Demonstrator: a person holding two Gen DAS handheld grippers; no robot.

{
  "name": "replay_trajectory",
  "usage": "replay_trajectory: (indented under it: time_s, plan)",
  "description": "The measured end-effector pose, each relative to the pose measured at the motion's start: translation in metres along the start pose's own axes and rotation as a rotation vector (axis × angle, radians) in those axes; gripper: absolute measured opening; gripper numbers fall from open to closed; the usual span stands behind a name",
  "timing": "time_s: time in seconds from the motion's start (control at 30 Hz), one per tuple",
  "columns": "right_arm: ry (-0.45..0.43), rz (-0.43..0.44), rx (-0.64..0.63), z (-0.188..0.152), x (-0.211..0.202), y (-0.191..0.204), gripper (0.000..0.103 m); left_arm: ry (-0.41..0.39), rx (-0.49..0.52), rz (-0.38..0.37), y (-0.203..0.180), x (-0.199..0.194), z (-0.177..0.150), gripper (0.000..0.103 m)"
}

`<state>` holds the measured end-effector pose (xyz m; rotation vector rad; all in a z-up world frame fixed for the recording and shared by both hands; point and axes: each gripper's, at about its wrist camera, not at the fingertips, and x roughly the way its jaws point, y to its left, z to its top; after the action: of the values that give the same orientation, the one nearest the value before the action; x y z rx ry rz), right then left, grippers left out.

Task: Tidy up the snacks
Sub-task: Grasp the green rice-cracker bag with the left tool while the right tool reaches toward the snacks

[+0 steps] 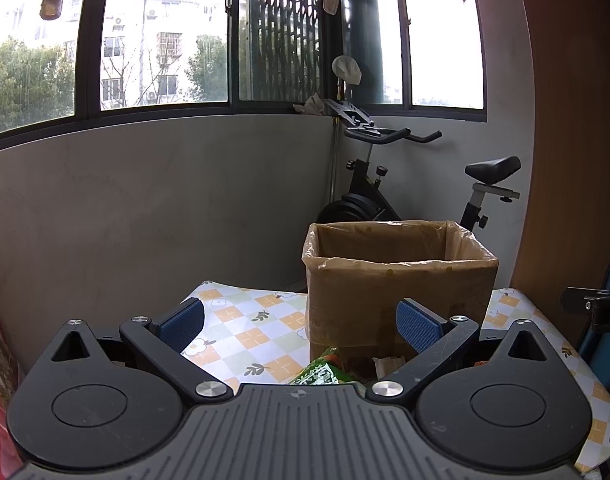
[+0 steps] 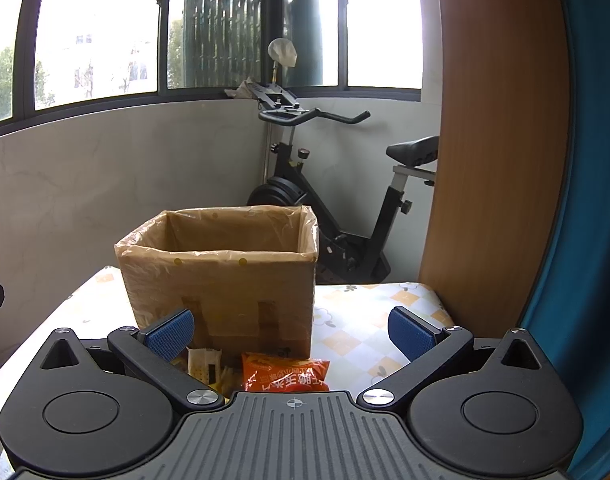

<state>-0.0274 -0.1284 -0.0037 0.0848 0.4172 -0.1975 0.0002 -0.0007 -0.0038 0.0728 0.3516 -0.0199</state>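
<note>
Left hand-held gripper point(image 1: 301, 322) spread wide and empty above a green snack packet point(image 1: 325, 372), cardboard box point(image 1: 397, 280) upright mid-tabletop point(image 1: 241, 332) toward the far edge, orange snack packet point(image 2: 285, 372) just before it, right hand-held gripper point(image 2: 291, 332) likewise wide apart, empty.

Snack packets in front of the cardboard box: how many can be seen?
3: green packet by the left gripper; orange packet and pale packet before the plastic-lined brown cardboard box. More may be hidden.
</note>
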Motion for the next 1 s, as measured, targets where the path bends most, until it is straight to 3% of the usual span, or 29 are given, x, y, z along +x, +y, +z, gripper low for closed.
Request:
replay_trajectory:
  time_s: [0.3,0.57,0.73,0.87,1.0]
  plan:
    - [-0.105,-0.01,0.084,-0.02,0.022,-0.014,0.103,-0.003,0.043,0.075,0.009,0.035,-0.017,0.103]
    - [-0.099,-0.005,0.146,-0.047,0.071,-0.021,0.103,0.043,0.07,0.12,0.027,0.091,-0.037,0.103]
    - [-0.066,0.01,0.13,-0.064,0.095,-0.015,0.103,0.13,-0.022,0.022,0.038,0.136,-0.053,0.098]
    - [-0.02,0.01,0.118,-0.075,0.116,-0.015,0.103,0.249,-0.182,-0.069,0.05,0.182,-0.073,0.093]
    - [0.011,0.01,0.134,-0.085,0.133,-0.022,0.103,0.307,-0.301,-0.117,0.056,0.21,-0.097,0.092]
